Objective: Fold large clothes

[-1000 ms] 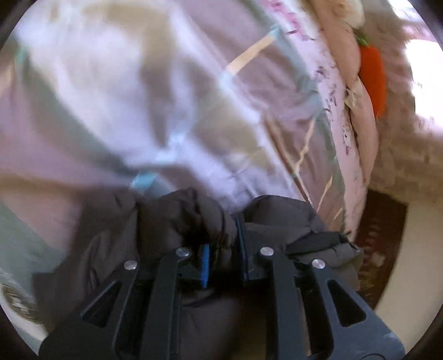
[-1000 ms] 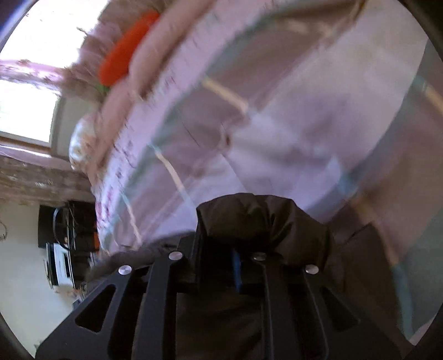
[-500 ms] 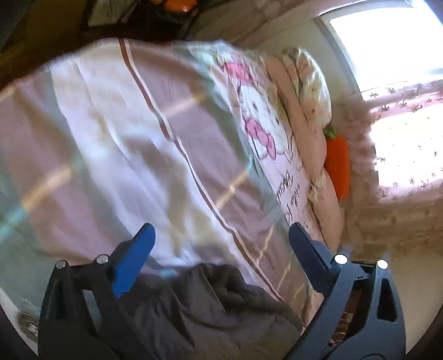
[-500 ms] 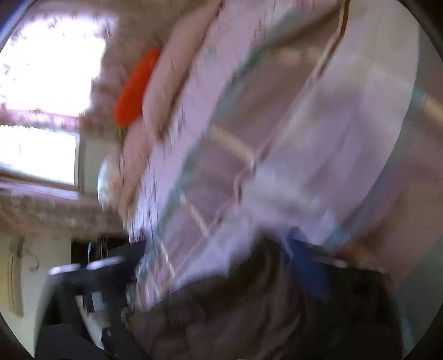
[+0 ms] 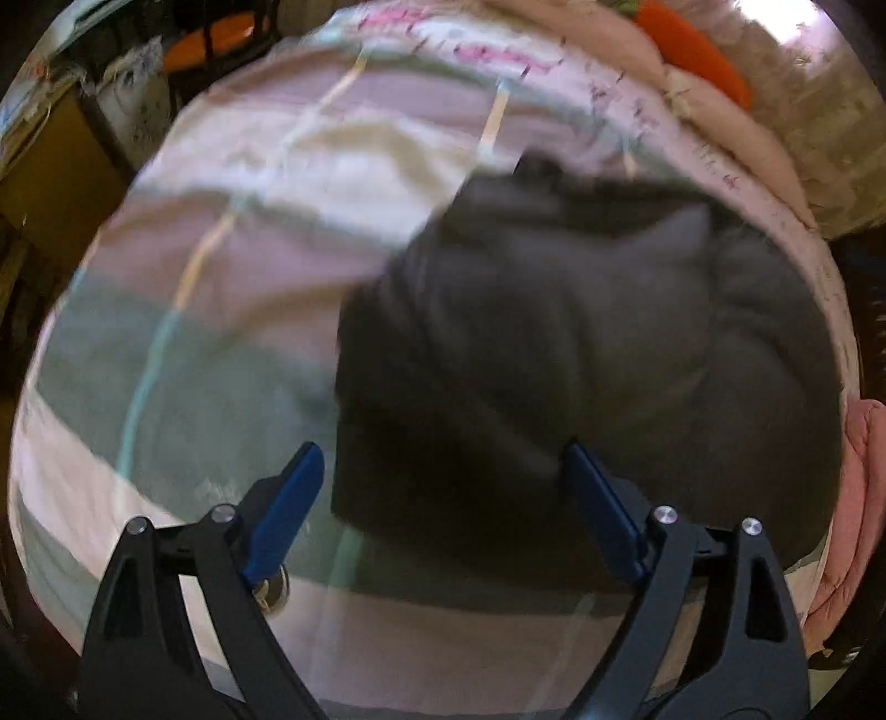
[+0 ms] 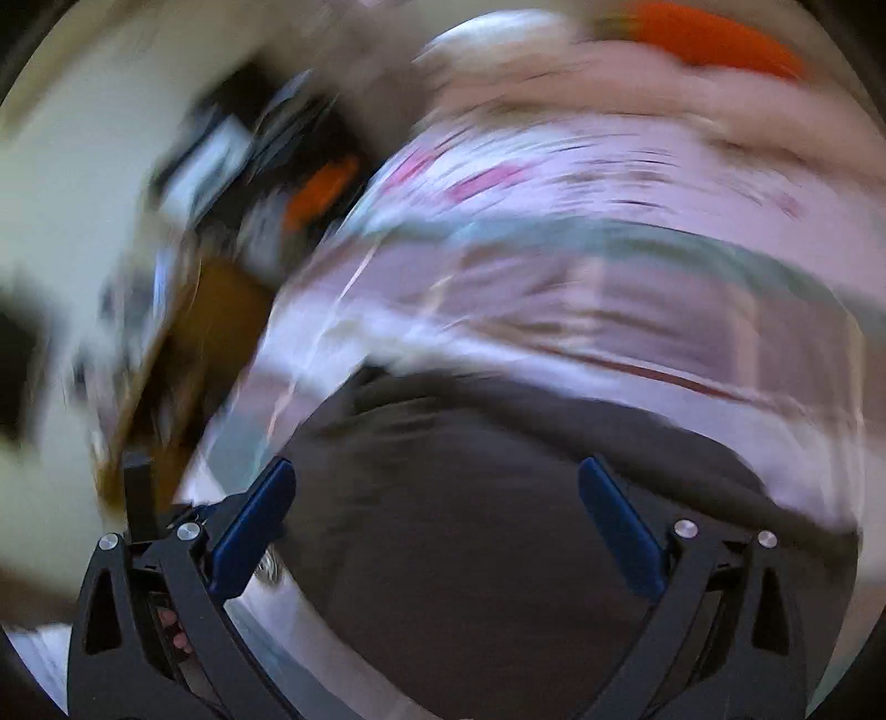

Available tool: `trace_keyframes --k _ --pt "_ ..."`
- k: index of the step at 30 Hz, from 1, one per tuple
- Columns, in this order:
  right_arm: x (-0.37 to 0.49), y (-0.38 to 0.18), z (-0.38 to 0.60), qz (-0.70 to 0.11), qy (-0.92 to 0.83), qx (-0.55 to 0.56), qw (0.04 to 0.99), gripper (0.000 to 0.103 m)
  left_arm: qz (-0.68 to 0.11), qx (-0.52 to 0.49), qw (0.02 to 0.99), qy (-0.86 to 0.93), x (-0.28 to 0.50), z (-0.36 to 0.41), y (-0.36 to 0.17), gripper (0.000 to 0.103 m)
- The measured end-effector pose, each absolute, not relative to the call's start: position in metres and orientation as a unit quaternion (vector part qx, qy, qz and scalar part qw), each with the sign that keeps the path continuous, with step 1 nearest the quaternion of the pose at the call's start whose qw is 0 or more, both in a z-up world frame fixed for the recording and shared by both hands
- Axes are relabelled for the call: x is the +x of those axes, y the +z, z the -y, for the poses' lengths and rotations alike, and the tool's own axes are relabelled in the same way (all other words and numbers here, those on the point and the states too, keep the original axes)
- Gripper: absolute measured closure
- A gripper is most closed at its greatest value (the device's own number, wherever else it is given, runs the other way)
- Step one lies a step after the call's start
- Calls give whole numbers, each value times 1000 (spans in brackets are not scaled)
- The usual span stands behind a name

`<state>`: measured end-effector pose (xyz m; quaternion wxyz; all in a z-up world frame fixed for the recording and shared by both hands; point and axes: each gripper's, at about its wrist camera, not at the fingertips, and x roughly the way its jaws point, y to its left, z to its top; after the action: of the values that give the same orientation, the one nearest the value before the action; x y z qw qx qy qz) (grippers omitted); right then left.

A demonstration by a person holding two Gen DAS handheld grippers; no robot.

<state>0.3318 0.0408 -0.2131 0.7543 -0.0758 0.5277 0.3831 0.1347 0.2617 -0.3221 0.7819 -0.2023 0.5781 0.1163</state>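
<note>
Both grippers have let go: the left gripper (image 5: 443, 487) is wide but easing inward, the right gripper (image 6: 437, 498) fully spread, neither holding anything. Beyond both lies the dark garment (image 5: 581, 354) on the striped bedsheet (image 5: 221, 266), stretching toward the carrot plush (image 5: 698, 50).

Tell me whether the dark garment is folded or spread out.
Folded, roughly: the garment lies as a compact dark block with a straight left edge on the bedsheet. Blur hides detail.

Both wrist views steep down, close over bed (image 5: 232, 332); share dark garment (image 5: 581, 360), orange toy (image 6: 714, 39).
</note>
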Motion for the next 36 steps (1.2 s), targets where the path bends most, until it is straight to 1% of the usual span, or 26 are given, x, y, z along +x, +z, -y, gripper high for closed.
trace_keyframes --k 2,3,6,8,9,11,13,15,16,18,21,24,27,29,31,33,36 --pt "324 -222 -104 -499 393 -174 753 1 -575 -254 770 110 125 -271 -336 13" --pt "327 -229 -121 -505 400 -189 741 1 -573 -269 767 106 122 -275 -340 13" --pt "355 -262 -175 -564 396 -204 695 2 -578 -274 763 96 123 -283 -348 12" --pt "370 -283 -194 -603 383 -186 675 14 -581 -280 759 87 125 -287 -354 11" --pt "374 -293 -200 -622 373 -178 665 16 -583 -285 756 82 126 -288 -358 11" --pt "377 -321 -214 -658 348 -189 640 18 -588 -293 750 76 125 -288 -365 11" --pt "373 -336 -222 -674 336 -196 628 20 -588 -306 746 74 121 -290 -368 11" --pt "372 -345 -224 -684 335 -176 623 64 -586 -316 742 73 116 -291 -371 11" --pt "372 -350 -228 -694 336 -168 614 95 -586 -317 742 74 113 -291 -372 11" --pt "368 -350 -241 -678 347 -196 618 96 -588 -311 743 80 110 -292 -376 11" --pt "387 -340 -242 -670 317 -152 654 96 -586 -290 751 89 105 -284 -376 11" --pt "398 -329 -250 -638 302 -164 689 97 -590 -276 753 95 102 -278 -379 11" --pt "409 -328 -249 -625 291 -159 707 98 -594 -263 754 96 101 -272 -382 11" --pt "416 -328 -243 -621 288 -134 716 99 -594 -265 754 96 100 -271 -383 11" --pt "416 -314 -235 -605 313 -86 727 98 -594 -260 755 96 100 -270 -382 11" --pt "403 -294 -228 -592 353 -71 721 98 -595 -256 756 97 105 -264 -381 11" --pt "371 -275 -215 -601 392 -80 692 98 -596 -258 754 97 109 -259 -381 10"
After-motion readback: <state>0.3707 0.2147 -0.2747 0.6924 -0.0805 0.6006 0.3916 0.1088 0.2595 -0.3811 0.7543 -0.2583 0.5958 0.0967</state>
